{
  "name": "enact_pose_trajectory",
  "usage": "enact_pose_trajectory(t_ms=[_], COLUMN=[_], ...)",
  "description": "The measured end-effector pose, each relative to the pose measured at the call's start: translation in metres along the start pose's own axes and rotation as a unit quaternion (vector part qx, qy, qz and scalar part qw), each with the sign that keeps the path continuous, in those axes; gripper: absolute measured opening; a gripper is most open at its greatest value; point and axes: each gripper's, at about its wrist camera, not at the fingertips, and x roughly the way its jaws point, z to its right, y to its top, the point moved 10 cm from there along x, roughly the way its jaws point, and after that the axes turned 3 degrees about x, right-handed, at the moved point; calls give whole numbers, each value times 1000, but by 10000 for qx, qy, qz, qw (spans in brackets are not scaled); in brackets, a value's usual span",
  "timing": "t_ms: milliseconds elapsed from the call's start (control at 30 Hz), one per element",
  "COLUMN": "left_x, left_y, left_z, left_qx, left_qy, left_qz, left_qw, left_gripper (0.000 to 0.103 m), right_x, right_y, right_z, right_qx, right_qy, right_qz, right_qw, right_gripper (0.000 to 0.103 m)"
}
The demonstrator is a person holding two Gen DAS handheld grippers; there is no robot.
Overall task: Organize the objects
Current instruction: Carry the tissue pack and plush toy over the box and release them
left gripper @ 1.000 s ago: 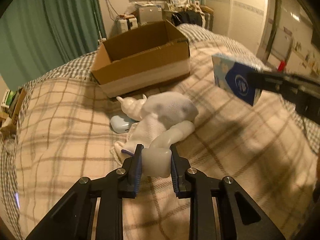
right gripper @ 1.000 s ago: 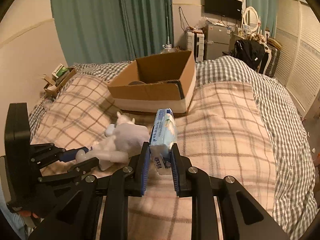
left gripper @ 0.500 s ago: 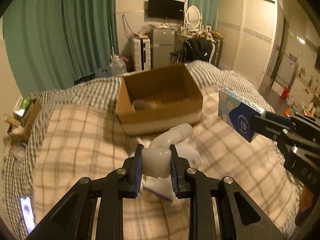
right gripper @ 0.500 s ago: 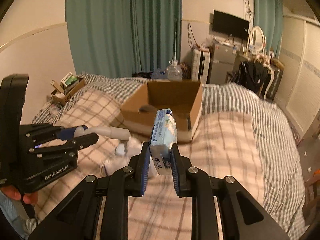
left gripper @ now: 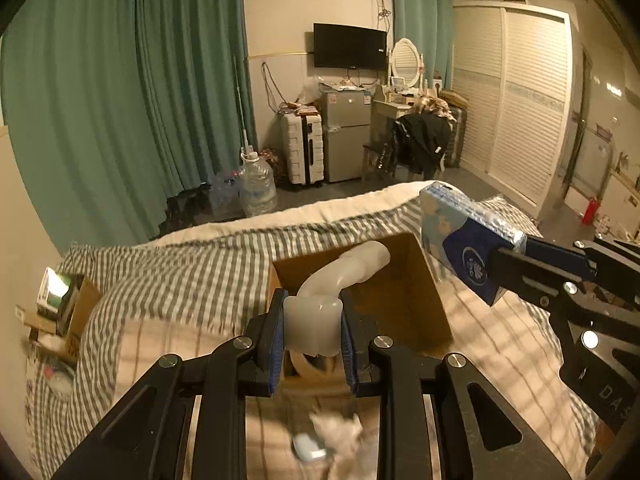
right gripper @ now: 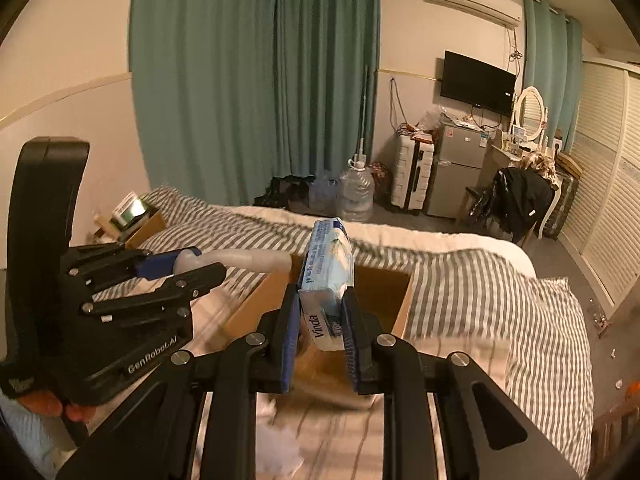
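The cardboard box sits open on the checked bedspread, and both loads hang in the air just above or in front of its mouth. The left gripper is clamped on the thick end of a pale, bent plastic tube, whose free end reaches forward over the box opening. The right gripper is squeezed on a blue-and-white tissue pack, held on edge with its long side pointing toward the box; from the left camera the same pack hangs near the box's right wall. The step in hand looks like carrying both things over the opening and letting them go inside. To do it well, bring each gripper far enough forward that the whole load, not only its tip, is over the hollow, since the tube is long and could catch on the near wall. Lower before opening, so nothing bounces out, and drop one at a time so the two grippers do not crowd each other over the narrow mouth. Something pale already lies on the box floor, too hidden to name. A small light-blue case and a white soft toy, blurred, lie on the bed below the left gripper, apparently yet to be collected.
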Motion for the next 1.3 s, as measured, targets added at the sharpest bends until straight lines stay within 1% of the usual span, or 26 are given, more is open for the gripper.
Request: enact_pose_trajectory(t_ms=[100, 233, 367, 467, 567, 667, 700, 733, 767, 800, 833, 867, 933, 967, 1033, 1100, 1167, 1233, 1300], left_x=[27, 67, 109, 136, 154, 163, 163, 161, 158, 157, 152, 149, 137, 131, 116, 96, 73, 46, 28], left_y=[13, 13, -7, -27, -42, -48, -47, -46, -44, -41, -39, -36, -32, -32, -31, -31, -33, -35, -39], left_z=[-7, -13, -13, -9, -4, 1, 3, 3, 4, 4, 4, 2, 0, -1, -5, -9, -14, -19, -21], left_qx=[-74, -100, -89, -27, 16, 40, 47, 51, 68, 93, 93, 79, 126, 176, 207, 157, 43, -33, -13], left_qy=[86, 162, 153, 128, 74, -30, -43, -34, -38, -29, 21, 92, 175, 220, 337, 340, 318, 331, 317], left_qz=[-52, -216, -499, -725, -888, -931, -909, -866, -818, -792, -754, -678, -574, -585, -577, -536, -494, -382, -379], left_qw=[9999, 9996, 9986, 9973, 9960, 9956, 9958, 9962, 9966, 9968, 9971, 9976, 9981, 9979, 9976, 9979, 9983, 9987, 9988], left_gripper=[24, 24, 24, 24, 24, 27, 28, 31, 43, 50, 70, 76, 78, 81, 83, 85, 96, 97, 97], right_x=[32, 78, 127, 153, 169, 174, 173, 171, 169, 163, 157, 148, 135, 124, 108, 83, 55, 30, 5], right_y=[12, 8, -16, -34, -48, -54, -55, -54, -52, -49, -46, -41, -33, -30, -22, -15, -9, -5, -5], right_z=[9, 22, 31, 34, 38, 41, 41, 42, 45, 49, 52, 56, 59, 62, 64, 64, 63, 56, 51], right_qx=[85, 129, 188, 251, 264, 321, 361, 401, 425, 472, 528, 609, 724, 764, 755, 678, 616, 564, 502], right_qy=[35, -28, -25, 20, 14, 85, 128, 160, 156, 101, 55, 26, -3, -22, -103, -229, -337, -372, -409], right_qz=[-135, -380, -707, -893, -980, -955, -942, -921, -895, -798, -701, -605, -491, -442, -379, -265, -175, -109, -54], right_qw=[9999, 9992, 9973, 9957, 9948, 9949, 9948, 9948, 9950, 9956, 9961, 9963, 9962, 9961, 9964, 9971, 9974, 9977, 9979], right_gripper=[19, 19, 18, 18, 18, 19, 19, 22, 27, 33, 47, 56, 58, 58, 59, 62, 68, 73, 77])
